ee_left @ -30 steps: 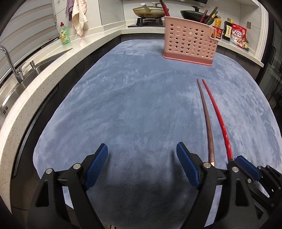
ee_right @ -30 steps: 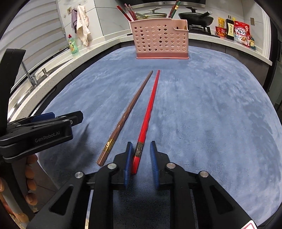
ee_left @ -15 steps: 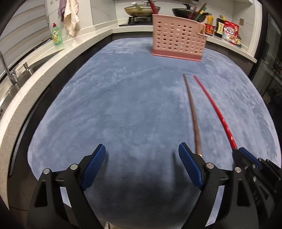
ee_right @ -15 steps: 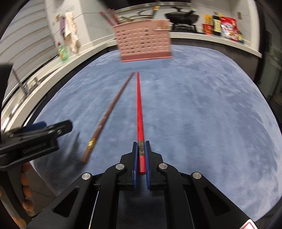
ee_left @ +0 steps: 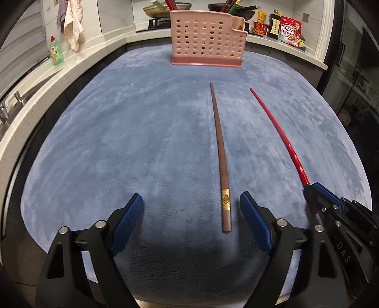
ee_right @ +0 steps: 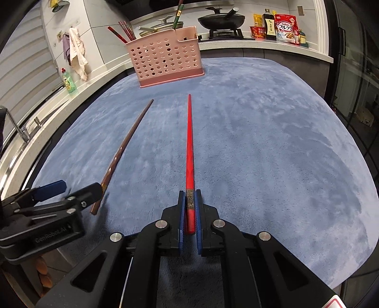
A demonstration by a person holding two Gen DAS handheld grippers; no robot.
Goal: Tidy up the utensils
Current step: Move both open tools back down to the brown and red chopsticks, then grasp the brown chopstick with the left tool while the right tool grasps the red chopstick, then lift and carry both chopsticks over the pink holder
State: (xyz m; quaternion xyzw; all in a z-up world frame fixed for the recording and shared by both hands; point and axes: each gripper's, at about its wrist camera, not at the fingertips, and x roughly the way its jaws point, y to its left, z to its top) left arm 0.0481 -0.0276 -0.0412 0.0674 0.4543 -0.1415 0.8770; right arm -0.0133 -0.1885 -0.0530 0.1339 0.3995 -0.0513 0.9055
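**Red chopstick pinched in my right gripper, brown one lying on the mat**

The red chopstick (ee_right: 189, 151) is clamped at its thick end between the blue pads of my right gripper (ee_right: 190, 214), whose jaws are closed down to the width of the stick. It runs straight out ahead of me, its thin tip pointing toward the pink utensil basket (ee_right: 165, 56). I cannot tell whether the tip rests on the mat or hangs just above it. From my left wrist camera the same chopstick (ee_left: 279, 132) shows as a red curve running up from the right gripper (ee_left: 312, 196) at the lower right.

The brown chopstick (ee_left: 219, 151) lies flat on the blue mat (ee_left: 118, 142), well apart from the red one at the thick ends and closer at the tips. Its thick end, with a gold band, sits between the fingers of my left gripper (ee_left: 191, 220), nearer the right finger and touching neither. That gripper is spread wide and holds nothing. In the right wrist view the brown chopstick (ee_right: 128, 147) slants off to the left, its thick end partly behind the left gripper (ee_right: 71, 192).

The basket (ee_left: 206, 40) stands upright at the far edge of the mat, with several chopsticks (ee_right: 123, 32) already standing in it. Behind it a white counter (ee_right: 272, 48) carries a black wok (ee_right: 221, 20), a bottle and snack packets. A green dish soap bottle (ee_left: 56, 51) stands on the counter at the left, with a cloth (ee_left: 72, 26) hanging above it.
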